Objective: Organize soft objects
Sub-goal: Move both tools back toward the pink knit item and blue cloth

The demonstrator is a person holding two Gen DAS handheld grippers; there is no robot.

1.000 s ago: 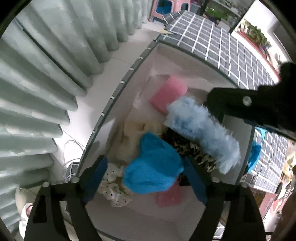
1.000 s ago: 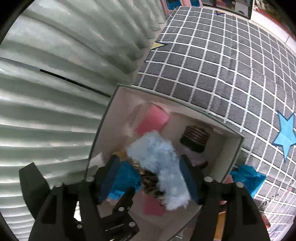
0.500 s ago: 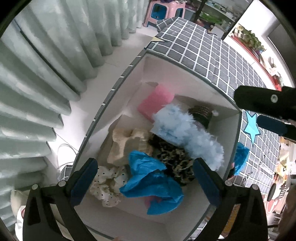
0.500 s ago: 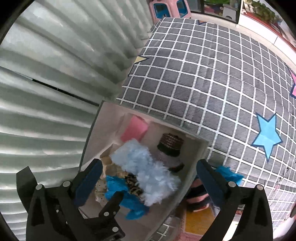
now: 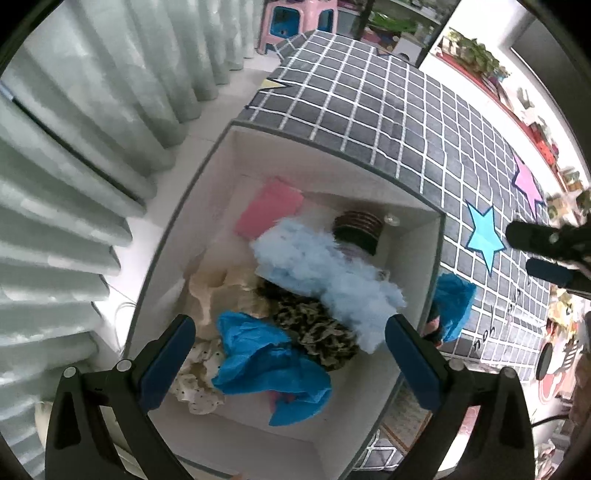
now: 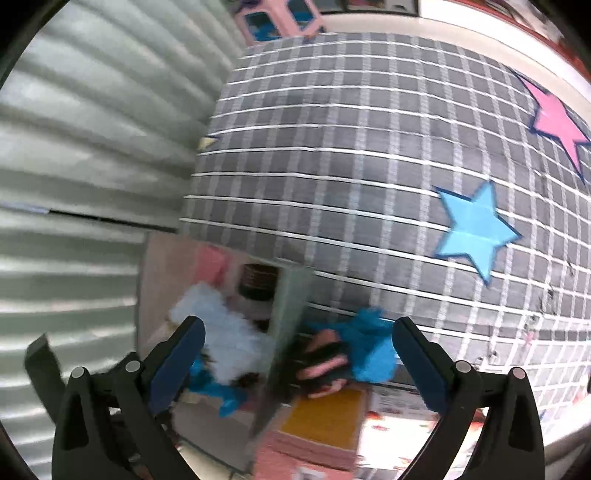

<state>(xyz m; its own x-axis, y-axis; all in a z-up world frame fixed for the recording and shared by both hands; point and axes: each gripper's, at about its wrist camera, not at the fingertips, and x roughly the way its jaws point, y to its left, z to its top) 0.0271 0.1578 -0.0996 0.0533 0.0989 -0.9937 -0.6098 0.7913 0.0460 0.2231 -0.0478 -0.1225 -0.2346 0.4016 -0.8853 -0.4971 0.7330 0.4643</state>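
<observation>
A white storage box (image 5: 236,155) holds soft things: a light blue fluffy piece (image 5: 325,273), a bright blue cloth (image 5: 273,365), a leopard-print piece (image 5: 314,325), a pink cloth (image 5: 269,210), a cream piece (image 5: 218,288), a dotted white piece (image 5: 195,384) and a dark ribbed item (image 5: 356,227). My left gripper (image 5: 288,365) is open and empty above the box. My right gripper (image 6: 295,365) is open and empty, above the box's right wall (image 6: 288,325). A blue cloth (image 6: 369,350) and a pink-and-black piece (image 6: 325,362) lie outside the box on the mat.
A grey checked mat (image 6: 369,166) with a blue star (image 6: 476,229) and a pink star (image 6: 557,122) lies to the right. Pale curtains (image 5: 74,184) hang on the left. A pink stool (image 5: 295,22) stands at the far end. A yellow-and-pink book (image 6: 321,424) lies near the box.
Both grippers opened, leaving the bright blue cloth and the light blue fluffy piece in the box, and rose. The right gripper swung right, over the box wall and the mat.
</observation>
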